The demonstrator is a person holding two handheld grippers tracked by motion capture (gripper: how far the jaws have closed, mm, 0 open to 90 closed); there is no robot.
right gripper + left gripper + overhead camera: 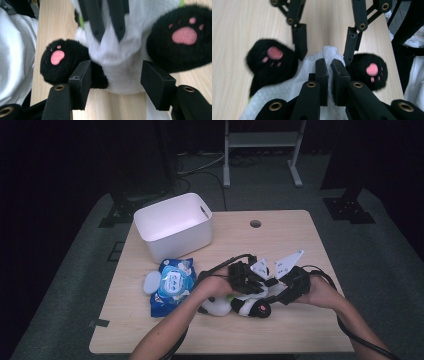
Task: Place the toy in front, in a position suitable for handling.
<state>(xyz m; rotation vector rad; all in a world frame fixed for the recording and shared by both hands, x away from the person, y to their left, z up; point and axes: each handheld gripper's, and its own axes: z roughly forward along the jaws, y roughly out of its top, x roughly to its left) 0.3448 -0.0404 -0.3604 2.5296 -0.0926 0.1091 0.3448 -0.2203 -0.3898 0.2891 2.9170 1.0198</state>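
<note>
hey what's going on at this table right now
A person is working on a black-and-white plush toy lying on the wooden table with two handheld grippers. The left gripper is shut on a white wipe over the toy's belly, between its black paws. The right gripper stands open around the same wipe, not pressing it. A blue wipes pack and a white plastic bin sit nearby.

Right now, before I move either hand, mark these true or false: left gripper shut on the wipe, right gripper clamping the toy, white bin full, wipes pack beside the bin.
1. The left gripper is shut on the white wipe. True.
2. The right gripper clamps the plush toy. False: its jaws stand open around the wipe.
3. The white bin is full. False: it looks empty.
4. The blue wipes pack lies beside the bin. True.
</note>
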